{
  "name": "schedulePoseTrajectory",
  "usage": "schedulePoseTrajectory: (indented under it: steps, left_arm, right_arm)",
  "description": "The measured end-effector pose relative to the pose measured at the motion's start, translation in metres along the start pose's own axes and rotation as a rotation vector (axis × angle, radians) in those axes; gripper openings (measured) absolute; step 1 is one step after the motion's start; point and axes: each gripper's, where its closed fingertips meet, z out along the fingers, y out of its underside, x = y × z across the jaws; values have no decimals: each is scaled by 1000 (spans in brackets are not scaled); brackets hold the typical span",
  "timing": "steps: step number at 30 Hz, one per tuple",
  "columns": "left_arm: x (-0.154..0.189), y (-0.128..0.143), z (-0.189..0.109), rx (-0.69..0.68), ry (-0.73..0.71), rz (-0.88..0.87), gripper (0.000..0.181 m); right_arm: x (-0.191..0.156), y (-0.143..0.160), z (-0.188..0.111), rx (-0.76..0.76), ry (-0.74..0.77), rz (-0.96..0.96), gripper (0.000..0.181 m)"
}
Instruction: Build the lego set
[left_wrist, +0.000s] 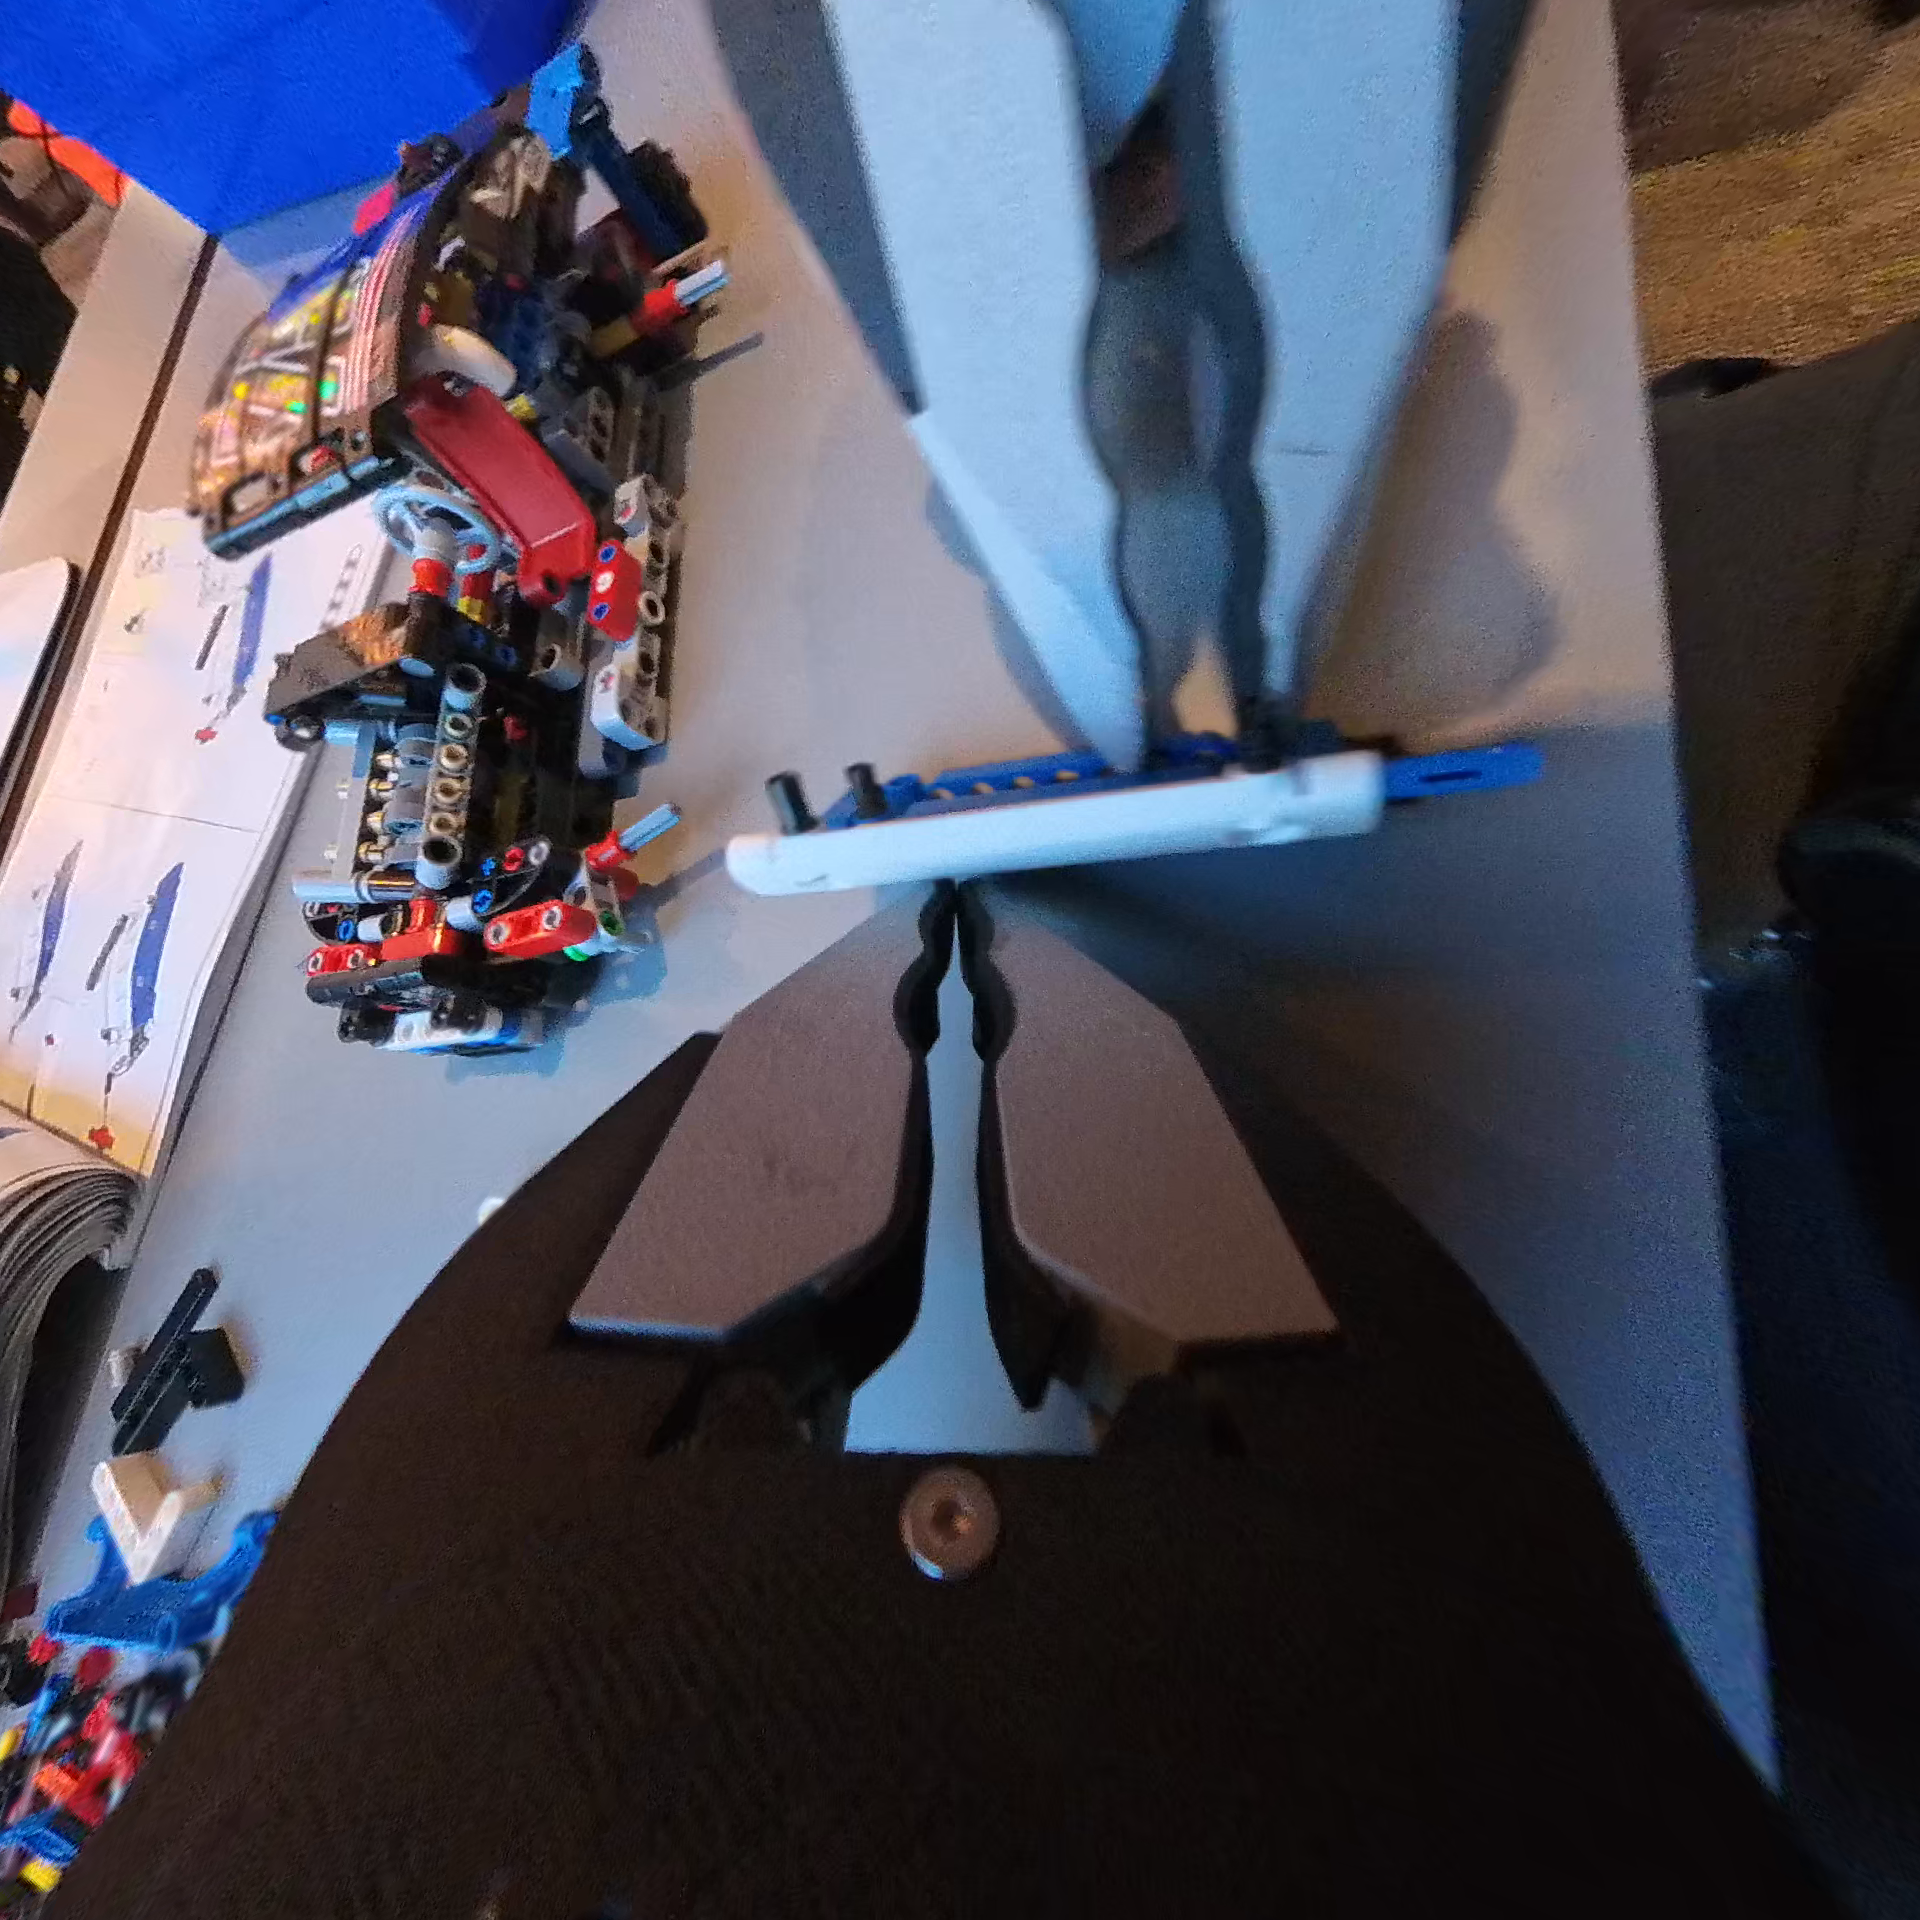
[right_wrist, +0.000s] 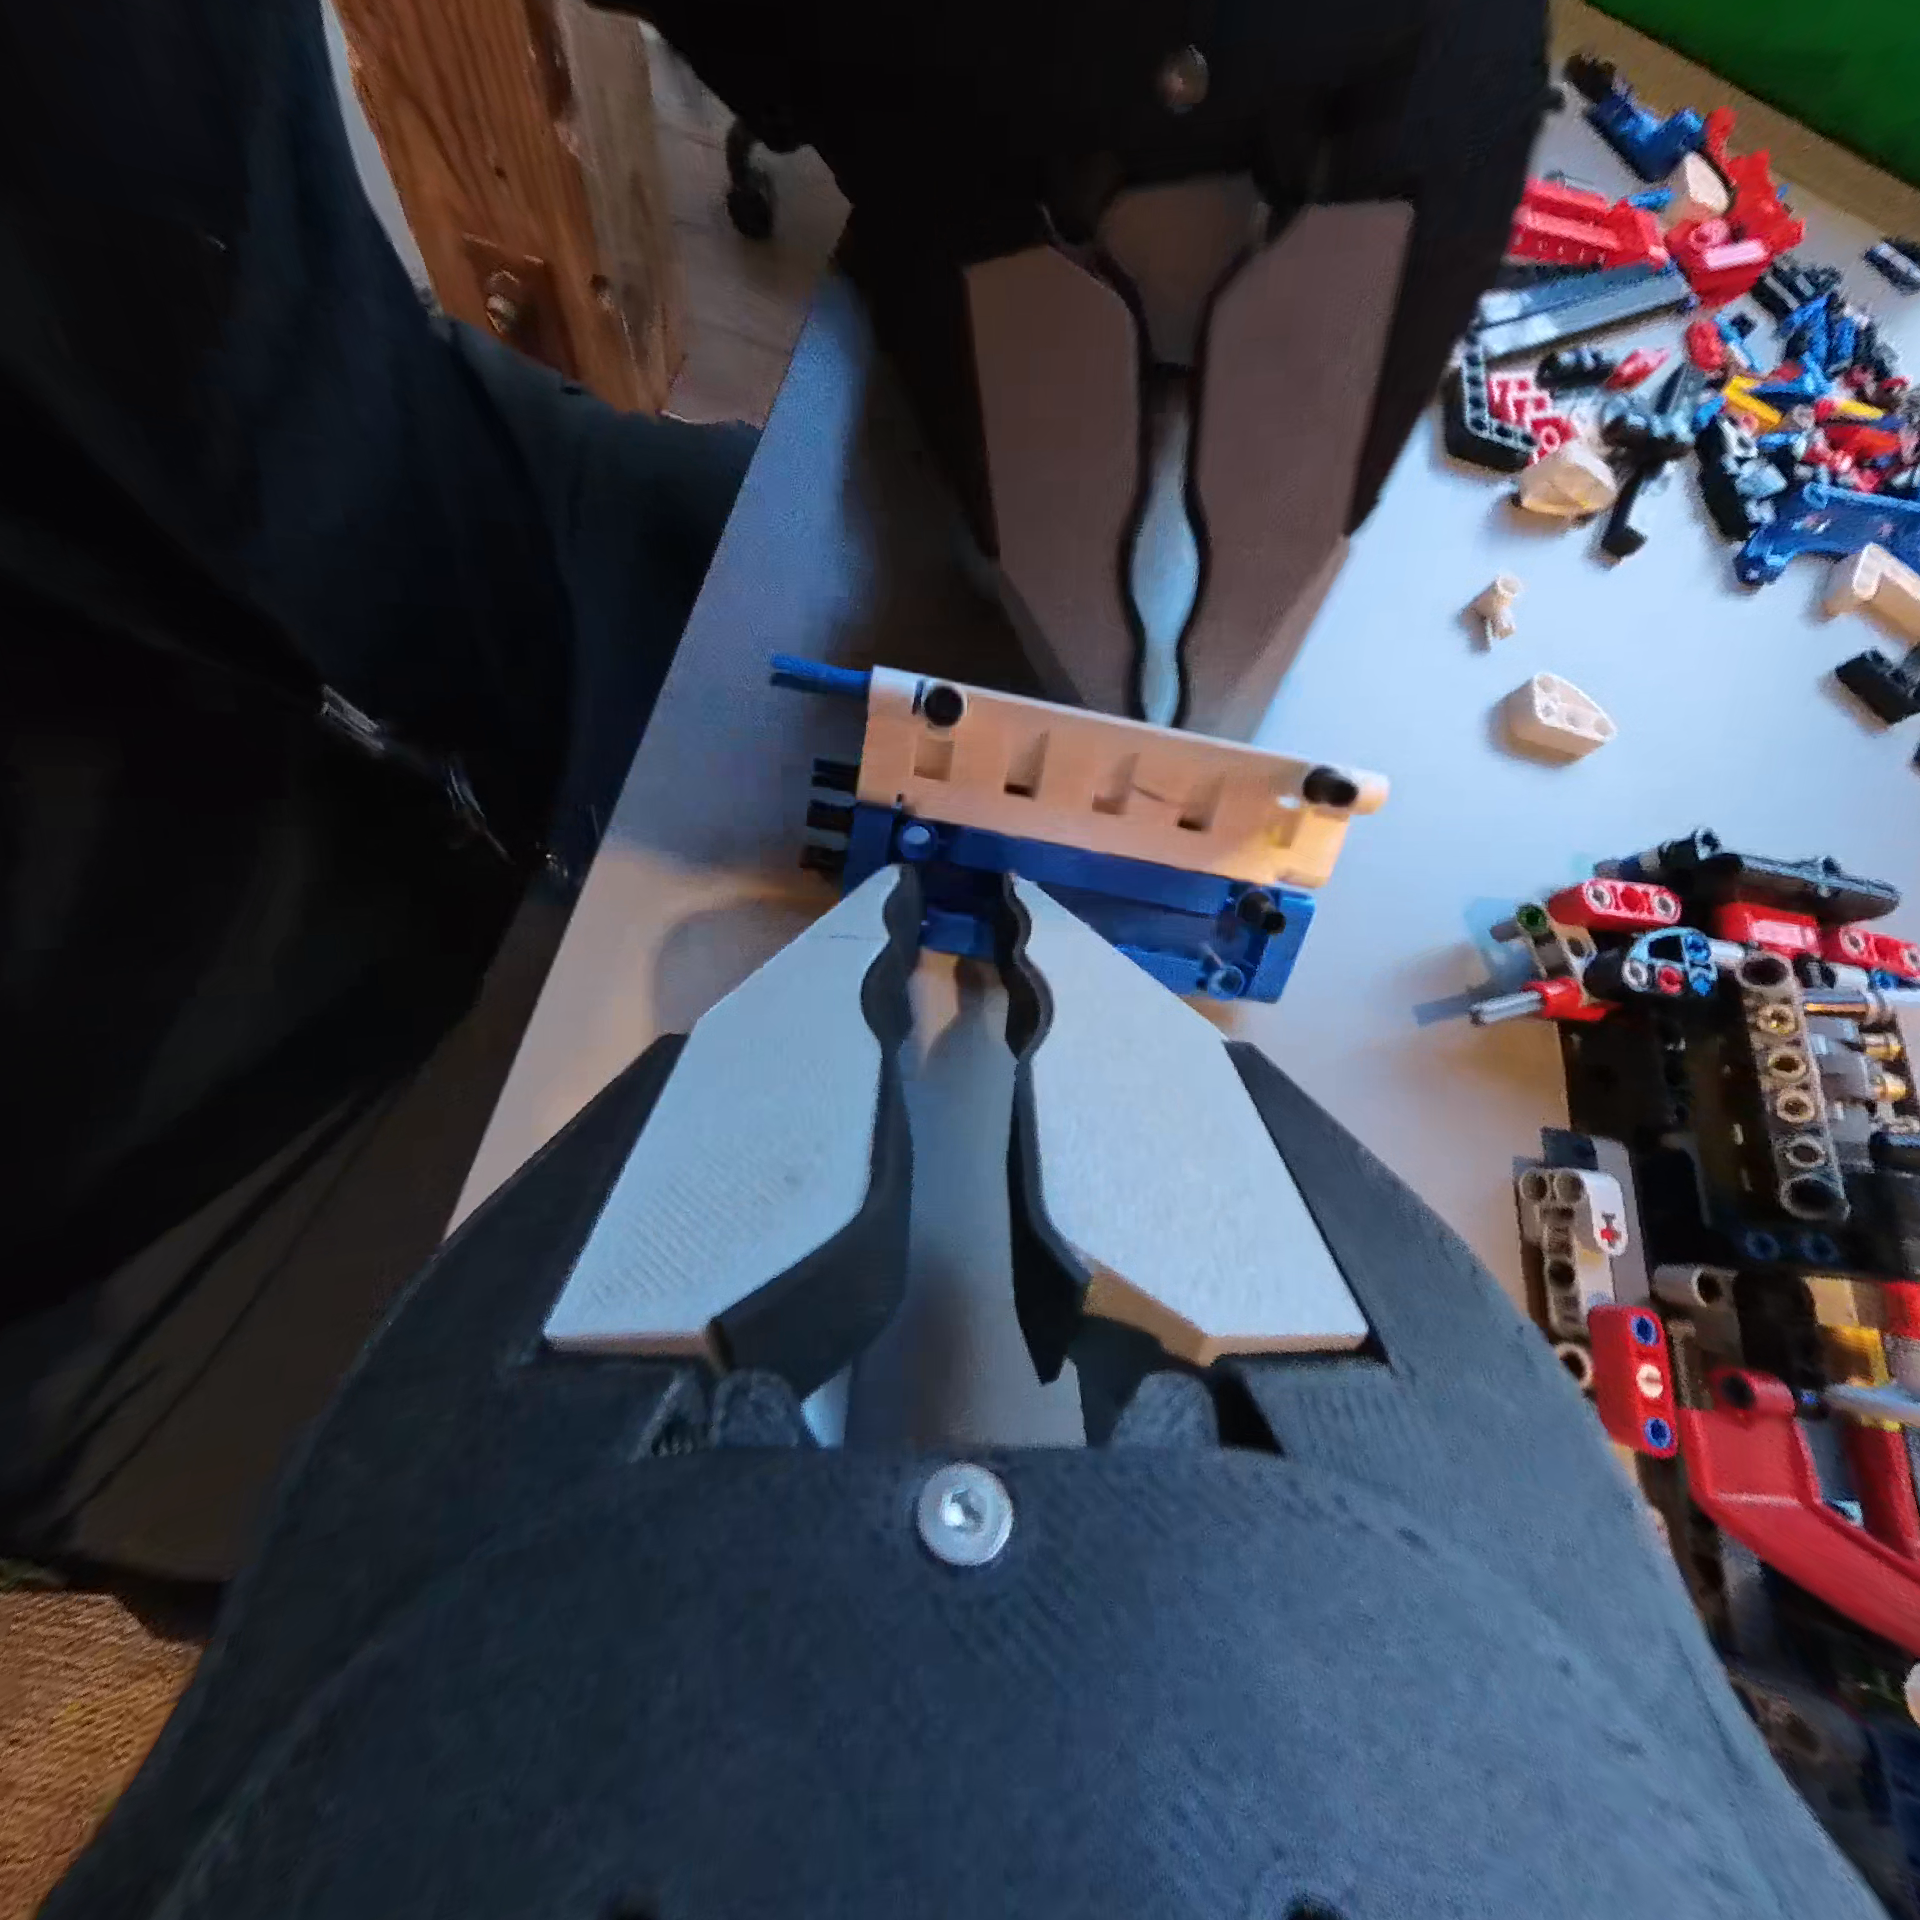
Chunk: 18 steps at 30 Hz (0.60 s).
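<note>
A sub-assembly of a white panel pinned to a blue beam frame is held near the table's edge. My right gripper is shut on the blue frame; in the left wrist view it comes down from above. My left gripper is shut, with its tips against the white panel's long edge on the opposite side; in the right wrist view it is beyond the panel. The part-built car model lies on the table beside them.
An open instruction booklet lies beyond the model. A pile of loose pieces covers one end of the table, with stray white pieces nearer. The table edge is close, with a person's dark clothing beside it.
</note>
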Motion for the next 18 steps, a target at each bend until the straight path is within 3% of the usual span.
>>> schedulePoseTrajectory:
  steps: [10,18]
  left_arm:
    - [-33,-3,28,-56,-32,-106,0]
    - [-43,27,-8,-75,-127,-256,1]
  right_arm:
    - [6,2,-4,-6,69,-16,11]
    - [7,7,-3,-42,95,-9,5]
